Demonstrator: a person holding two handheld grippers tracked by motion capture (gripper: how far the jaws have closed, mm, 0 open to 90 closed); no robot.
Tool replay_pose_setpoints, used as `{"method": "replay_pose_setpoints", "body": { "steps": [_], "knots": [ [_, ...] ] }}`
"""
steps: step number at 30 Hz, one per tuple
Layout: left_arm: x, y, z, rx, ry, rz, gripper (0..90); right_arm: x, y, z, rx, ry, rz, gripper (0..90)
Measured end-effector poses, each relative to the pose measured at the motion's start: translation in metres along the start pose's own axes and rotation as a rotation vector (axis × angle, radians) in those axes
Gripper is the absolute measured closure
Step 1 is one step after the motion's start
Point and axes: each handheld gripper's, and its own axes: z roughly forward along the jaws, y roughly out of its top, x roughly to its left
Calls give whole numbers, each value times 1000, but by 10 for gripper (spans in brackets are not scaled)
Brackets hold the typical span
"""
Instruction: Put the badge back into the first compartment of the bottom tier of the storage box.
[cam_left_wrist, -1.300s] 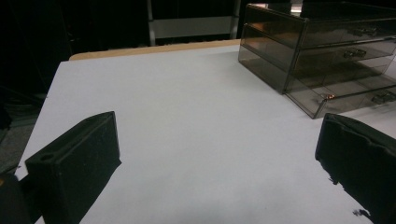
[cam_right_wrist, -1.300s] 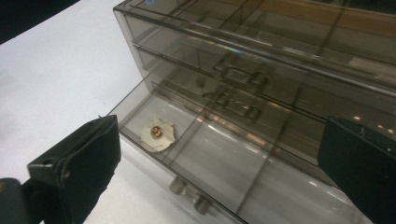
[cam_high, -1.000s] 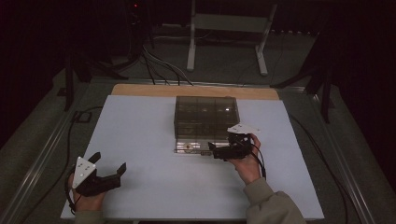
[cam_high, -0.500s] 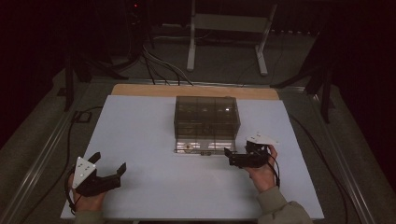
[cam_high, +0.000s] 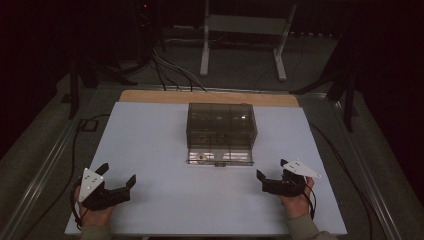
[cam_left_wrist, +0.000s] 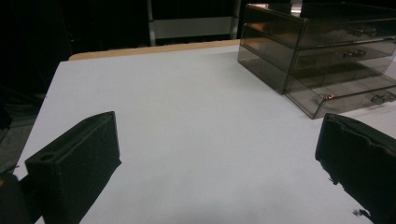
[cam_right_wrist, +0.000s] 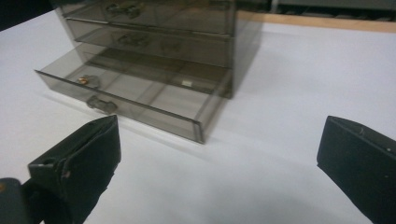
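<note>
Your right gripper (cam_high: 271, 174) has pulled back from the drawer toward you, jaws spread and empty, your left gripper (cam_high: 119, 176) likewise open, one smoky clear plastic three-drawer box (cam_high: 221, 125) mid-table, bottom drawer (cam_right_wrist: 140, 100) out.

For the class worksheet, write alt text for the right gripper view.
A smoky clear drawer unit stands on a white table, its bottom drawer pulled out. The right claw is open, its black jaws low in the foreground.
</note>
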Motion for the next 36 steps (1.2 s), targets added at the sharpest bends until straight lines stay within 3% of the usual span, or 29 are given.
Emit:
{"method": "replay_pose_setpoints", "body": {
  "steps": [4,9,10,13,21,29,36],
  "knots": [
    [1,0,0,-2,1,-4,7,-5,-8,-9,-30,-25,-9,0],
    [1,-1,0,0,-1,-5,7,-8,-11,-14,-45,-24,-5,0],
    [1,-1,1,-1,-2,-5,7,-14,-17,-24,-71,-20,10,0],
    [1,-1,1,-1,-2,-6,7,-17,-18,-28,-78,-24,19,0],
    [2,-1,3,4,-2,-9,7,-23,-19,-38,-119,-22,14,0],
    [3,-2,4,11,1,-16,7,-25,-23,-42,-108,-43,0,0],
    [1,-3,9,51,24,-27,7,-26,-24,-41,-97,-36,3,0]
  ]
}}
